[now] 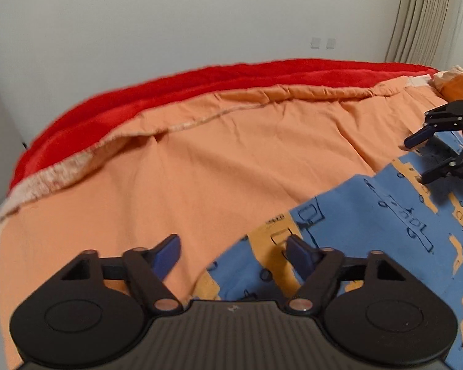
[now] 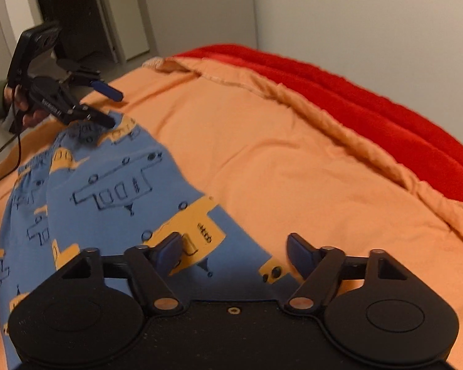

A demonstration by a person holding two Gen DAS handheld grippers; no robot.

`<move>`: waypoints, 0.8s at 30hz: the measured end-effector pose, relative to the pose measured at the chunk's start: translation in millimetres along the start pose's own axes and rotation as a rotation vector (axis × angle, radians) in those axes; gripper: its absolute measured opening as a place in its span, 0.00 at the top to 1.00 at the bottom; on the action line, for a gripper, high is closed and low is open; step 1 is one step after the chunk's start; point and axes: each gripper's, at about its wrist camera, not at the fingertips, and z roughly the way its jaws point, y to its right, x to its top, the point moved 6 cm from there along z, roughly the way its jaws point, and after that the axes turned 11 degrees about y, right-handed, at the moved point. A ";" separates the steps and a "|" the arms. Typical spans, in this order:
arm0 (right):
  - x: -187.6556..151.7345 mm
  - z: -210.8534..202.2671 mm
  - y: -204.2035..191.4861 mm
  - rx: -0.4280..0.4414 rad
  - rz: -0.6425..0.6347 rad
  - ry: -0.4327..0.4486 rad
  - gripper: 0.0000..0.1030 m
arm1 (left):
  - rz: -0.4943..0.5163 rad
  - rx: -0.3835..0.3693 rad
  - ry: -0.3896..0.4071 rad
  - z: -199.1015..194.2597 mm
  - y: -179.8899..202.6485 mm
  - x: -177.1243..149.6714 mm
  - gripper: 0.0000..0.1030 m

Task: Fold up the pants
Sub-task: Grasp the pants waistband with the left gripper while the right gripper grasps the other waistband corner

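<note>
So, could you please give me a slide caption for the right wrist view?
Open right hand-held gripper over blue patterned pants on an orange bedsheet, left hand-held gripper opposite.

My orange sheet [image 1: 200, 160] covers the bed; a red blanket [image 1: 176, 89] runs along its far edge.

A bed [image 1: 200, 160] under an orange sheet, with a red blanket [image 1: 169, 92] along its far edge, stands against a plain pale wall [image 1: 200, 15] (two small plates, perhaps switches [image 1: 322, 43]); pleated curtains [image 1: 423, 15] hang at the far-right corner.
</note>
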 end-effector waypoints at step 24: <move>70.8 -8.5 13.4 -0.395 -0.177 0.183 0.99 | 0.085 0.329 0.204 -21.6 8.7 45.3 0.98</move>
